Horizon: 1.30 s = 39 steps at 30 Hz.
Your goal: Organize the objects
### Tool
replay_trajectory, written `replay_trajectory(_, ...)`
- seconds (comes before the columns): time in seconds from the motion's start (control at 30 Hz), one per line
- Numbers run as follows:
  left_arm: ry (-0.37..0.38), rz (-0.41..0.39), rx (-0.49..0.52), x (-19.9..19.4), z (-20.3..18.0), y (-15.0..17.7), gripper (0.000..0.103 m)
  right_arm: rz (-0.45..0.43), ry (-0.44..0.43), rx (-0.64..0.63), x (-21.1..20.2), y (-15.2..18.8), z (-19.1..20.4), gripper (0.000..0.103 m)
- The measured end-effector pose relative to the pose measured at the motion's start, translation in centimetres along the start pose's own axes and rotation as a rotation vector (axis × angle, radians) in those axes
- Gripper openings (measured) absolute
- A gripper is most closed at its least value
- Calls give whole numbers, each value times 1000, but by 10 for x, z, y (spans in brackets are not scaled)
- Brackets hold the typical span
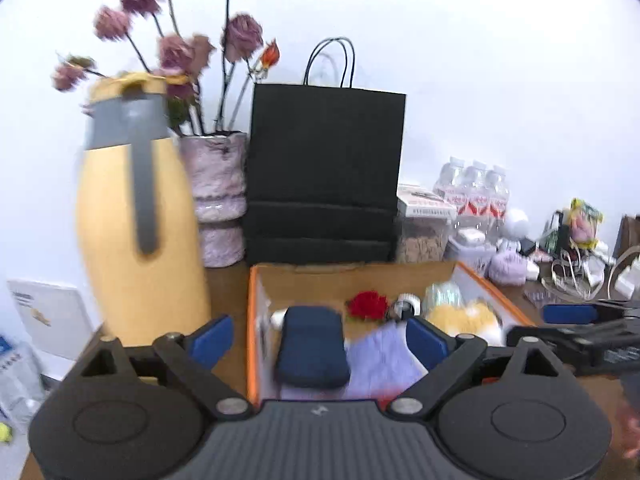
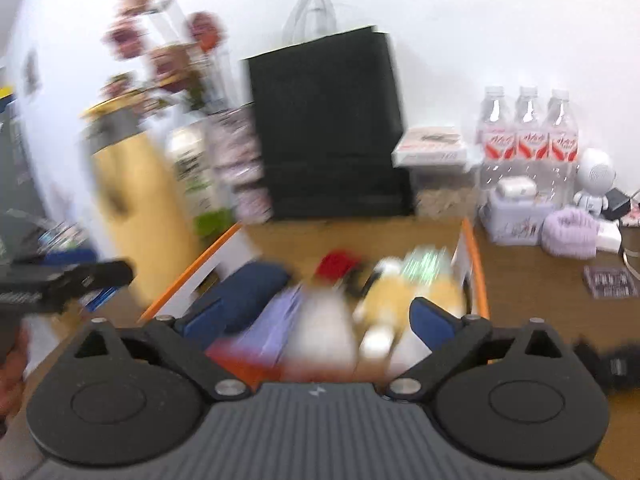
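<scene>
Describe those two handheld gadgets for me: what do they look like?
Both match. The left gripper and right gripper have blue-padded jaws on black linkage arms with silver pivot pins, two round black discs, and a ribbed grey body bearing a small white logo.

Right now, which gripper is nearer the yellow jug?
Left. The left gripper sits just right of the yellow jug, at the box's near edge; the right gripper is farther right, over the box.

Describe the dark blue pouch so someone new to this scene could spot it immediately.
Find the tall black paper bag against the wall; just in front lies an orange-edged cardboard box. The navy pouch lies in the box's left part, beside lilac paper. It is the only dark, soft, rounded rectangle there.
</scene>
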<state>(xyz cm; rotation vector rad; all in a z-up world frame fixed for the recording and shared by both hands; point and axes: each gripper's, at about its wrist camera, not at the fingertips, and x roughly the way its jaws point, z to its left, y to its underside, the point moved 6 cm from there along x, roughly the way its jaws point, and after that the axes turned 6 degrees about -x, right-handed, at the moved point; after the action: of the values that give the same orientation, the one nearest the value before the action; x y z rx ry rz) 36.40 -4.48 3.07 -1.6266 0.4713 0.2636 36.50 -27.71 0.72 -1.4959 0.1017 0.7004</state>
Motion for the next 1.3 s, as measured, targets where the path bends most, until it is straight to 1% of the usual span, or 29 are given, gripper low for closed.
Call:
replay_trajectory(0.07, -19, 28, -12, -28, 0, 27, 93, -1, 7, -25, -35, 30, 18, 101)
replay_trajectory(0.1, -6, 30, -13, -44, 1, 40, 93, -10, 20, -27, -54, 47, 27, 103)
replay_trajectory(0.17, 23, 23, 21, -77, 2, 71, 95, -8, 34, -18, -86, 75, 39, 103)
replay_trajectory(0.2, 14, 37, 36, -89, 4, 82, 95, 1, 40, -13, -99, 87, 43, 103)
replay_trajectory(0.27, -42, 85, 57, -112, 13, 104, 95, 20, 69, -2, -131, 114, 50, 103)
replay_trajectory(0.33, -50, 104, 12, -141, 24, 123, 95, 69, 91, 0, -158, 141, 57, 103)
replay_trajectory(0.4, -22, 134, -33, -161, 32, 137, 95, 100, 107, -22, -183, 163, 66, 103)
replay_trajectory(0.43, -9, 143, -45, -169, 33, 143, 95, 110, 106, -29, -192, 171, 70, 103)
replay_trajectory(0.5, -9, 132, -45, -177, 33, 147, 95, 117, 111, -27, -203, 180, 75, 103)
replay_trajectory(0.57, -8, 119, -32, -176, 29, 146, 95, 107, 119, -29, -203, 178, 79, 103)
replay_trajectory(0.67, -1, 108, -25, -170, 22, 143, 95, 67, 166, -67, -200, 168, 83, 103)
replay_trajectory(0.77, 33, 114, -16, -162, 14, 144, 92, 29, 166, -90, -193, 159, 86, 103)
replay_trajectory(0.8, 46, 122, -11, -158, 10, 145, 85, 21, 157, -90, -189, 157, 86, 102)
replay_trajectory(0.83, 66, 135, 2, -151, 6, 146, 75, 16, 146, -88, -185, 155, 86, 101)
replay_trajectory(0.87, 89, 149, 17, -142, 0, 147, 70, 16, 133, -91, -179, 153, 85, 99)
replay_trajectory(0.9, 113, 158, 27, -132, -6, 148, 63, 22, 131, -103, -172, 151, 84, 97)
replay_trajectory(0.93, 139, 159, 30, -120, -11, 146, 58, 34, 145, -136, -162, 149, 83, 94)
replay_trajectory(0.97, 160, 161, 31, -107, -16, 145, 55, 45, 166, -171, -153, 146, 83, 85)
replay_trajectory(1.0, 172, 166, 30, -93, -20, 144, 49, 47, 181, -201, -145, 142, 82, 76)
replay_trajectory(1.03, 167, 181, 26, -75, -23, 142, 43, 47, 186, -214, -135, 136, 81, 72)
replay_trajectory(1.07, 158, 194, 22, -60, -25, 141, 41, 57, 178, -214, -126, 131, 80, 64)
replay_trajectory(1.1, 153, 207, 15, -47, -27, 139, 37, 59, 161, -216, -118, 126, 82, 59)
replay_trajectory(1.13, 155, 216, 5, -38, -28, 138, 37, 60, 135, -223, -109, 123, 85, 59)
replay_trajectory(1.2, 192, 239, -25, -19, -30, 137, 37, 73, 77, -236, -90, 121, 96, 59)
replay_trajectory(1.23, 207, 265, -47, -10, -30, 138, 36, 85, 50, -238, -80, 124, 102, 59)
replay_trajectory(1.3, 219, 299, -74, 2, -29, 140, 29, 110, 25, -246, -62, 128, 111, 59)
